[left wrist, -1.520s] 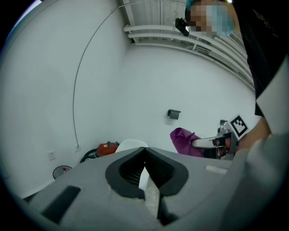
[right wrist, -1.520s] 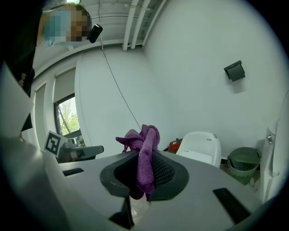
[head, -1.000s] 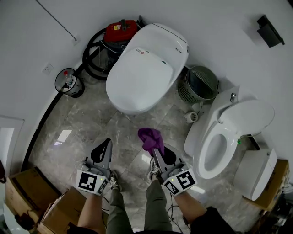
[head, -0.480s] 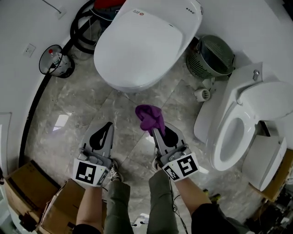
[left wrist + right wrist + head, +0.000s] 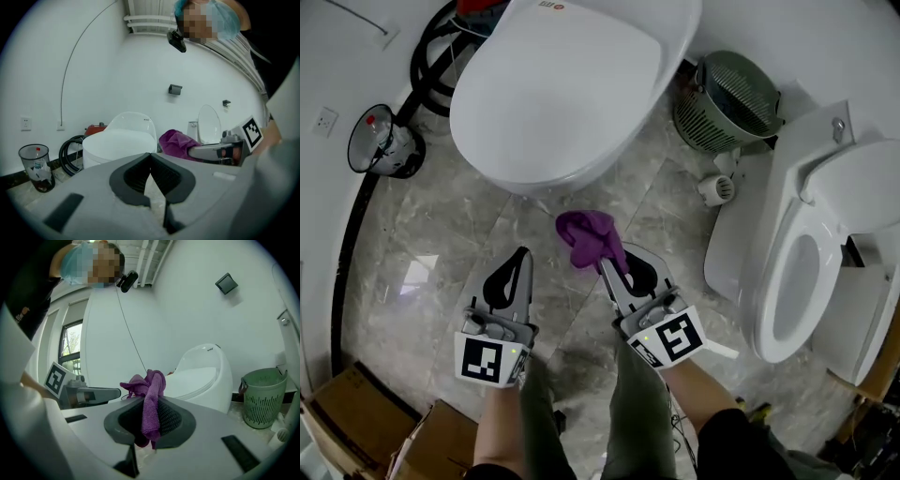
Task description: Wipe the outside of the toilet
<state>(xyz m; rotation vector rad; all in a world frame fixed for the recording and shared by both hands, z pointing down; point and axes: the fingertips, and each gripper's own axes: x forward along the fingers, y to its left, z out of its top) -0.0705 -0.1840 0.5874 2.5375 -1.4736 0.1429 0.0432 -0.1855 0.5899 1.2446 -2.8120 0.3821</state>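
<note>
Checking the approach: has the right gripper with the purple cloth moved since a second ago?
Yes. In the head view, the right gripper and its purple cloth are now nearer the front rim of the closed toilet.

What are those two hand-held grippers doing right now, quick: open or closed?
Left hand-held gripper: closed, nothing in it.
Right hand-held gripper: closed on the purple cloth.

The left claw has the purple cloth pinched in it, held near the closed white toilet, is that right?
Not quite: the right claw has the purple cloth pinched in it, held near the closed white toilet. The right gripper view shows it; the left claw is shut on nothing.
</note>
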